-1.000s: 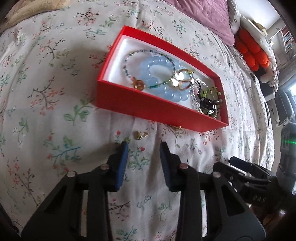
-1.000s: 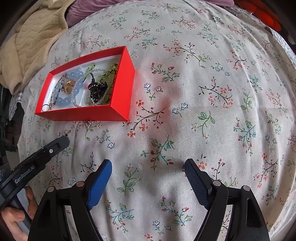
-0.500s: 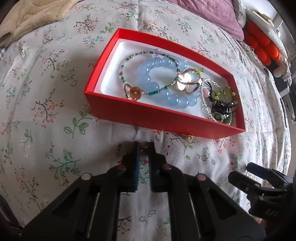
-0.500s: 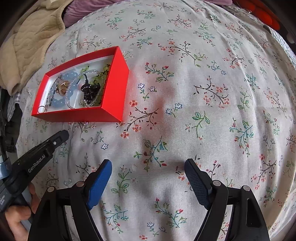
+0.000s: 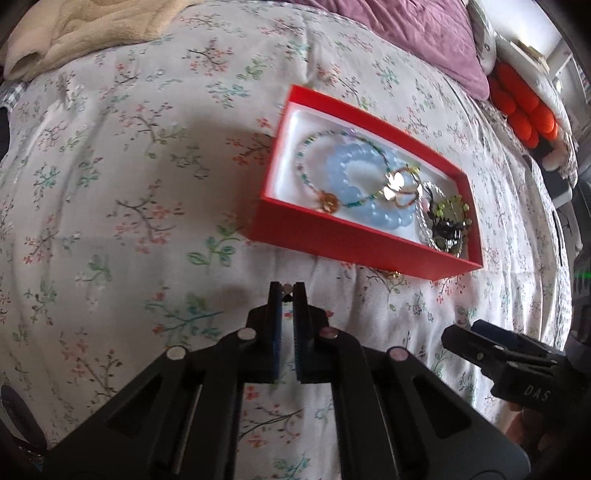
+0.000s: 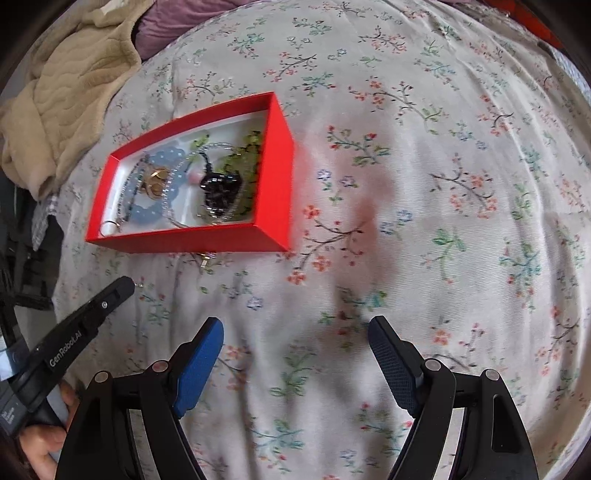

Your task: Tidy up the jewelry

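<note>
A red box [image 5: 354,242] with a white lining lies on the floral bedspread and holds a pale blue bead bracelet [image 5: 365,184], a thin beaded strand, gold rings and dark green-black beads. It also shows in the right wrist view [image 6: 184,240]. My left gripper [image 5: 287,290] is shut on a small gold earring [image 5: 286,287], held just above the bedspread in front of the box. Another small gold piece [image 5: 393,275] lies against the box's near wall. My right gripper [image 6: 295,343] is open and empty, to the right of the box.
A beige blanket [image 6: 62,96] lies bunched at the far left. A purple pillow [image 5: 424,33] and an orange cushion [image 5: 524,107] lie beyond the box. The floral bedspread [image 6: 443,184] stretches wide to the right.
My left gripper closed on the small gold earring in front of the box and lifted back with it. The right gripper stayed open and hardly moved.
</note>
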`<state>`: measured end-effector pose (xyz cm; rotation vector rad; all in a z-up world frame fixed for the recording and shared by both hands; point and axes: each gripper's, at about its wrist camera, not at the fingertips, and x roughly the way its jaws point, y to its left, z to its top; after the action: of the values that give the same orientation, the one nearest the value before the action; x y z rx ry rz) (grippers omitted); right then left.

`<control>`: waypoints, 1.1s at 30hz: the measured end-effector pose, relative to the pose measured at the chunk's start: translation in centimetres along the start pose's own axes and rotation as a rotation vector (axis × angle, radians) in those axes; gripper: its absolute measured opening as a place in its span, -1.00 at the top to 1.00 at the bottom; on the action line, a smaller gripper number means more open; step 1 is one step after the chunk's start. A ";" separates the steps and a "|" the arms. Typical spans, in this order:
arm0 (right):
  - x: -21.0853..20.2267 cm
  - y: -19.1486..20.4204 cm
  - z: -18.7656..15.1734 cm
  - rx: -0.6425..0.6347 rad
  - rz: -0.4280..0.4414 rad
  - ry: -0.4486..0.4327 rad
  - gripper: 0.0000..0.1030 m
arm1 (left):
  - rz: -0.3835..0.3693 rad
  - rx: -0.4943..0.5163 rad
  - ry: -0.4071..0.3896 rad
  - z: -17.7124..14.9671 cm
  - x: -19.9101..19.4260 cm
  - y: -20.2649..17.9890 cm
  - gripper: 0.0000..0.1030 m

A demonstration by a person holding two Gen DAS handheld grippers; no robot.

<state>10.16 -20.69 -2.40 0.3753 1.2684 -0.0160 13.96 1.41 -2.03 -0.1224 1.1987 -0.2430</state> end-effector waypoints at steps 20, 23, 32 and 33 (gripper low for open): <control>3.6 5.6 1.8 0.034 0.092 -0.026 0.28 | -0.024 -0.011 -0.004 -0.3 -1.7 2.5 0.88; 3.9 5.9 2.0 0.061 0.097 -0.042 0.33 | -0.022 -0.007 0.002 -0.4 -1.5 2.5 0.88; 4.5 6.6 2.3 0.119 0.056 -0.093 0.51 | -0.022 0.005 0.014 -0.6 -1.1 2.1 0.88; 4.6 6.9 2.4 0.121 0.047 -0.097 0.52 | -0.021 0.005 0.015 -0.6 -1.0 2.1 0.88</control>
<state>15.28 -14.00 -4.30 0.5024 1.1658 -0.0704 13.28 3.70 -1.77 -0.1285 1.2125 -0.2658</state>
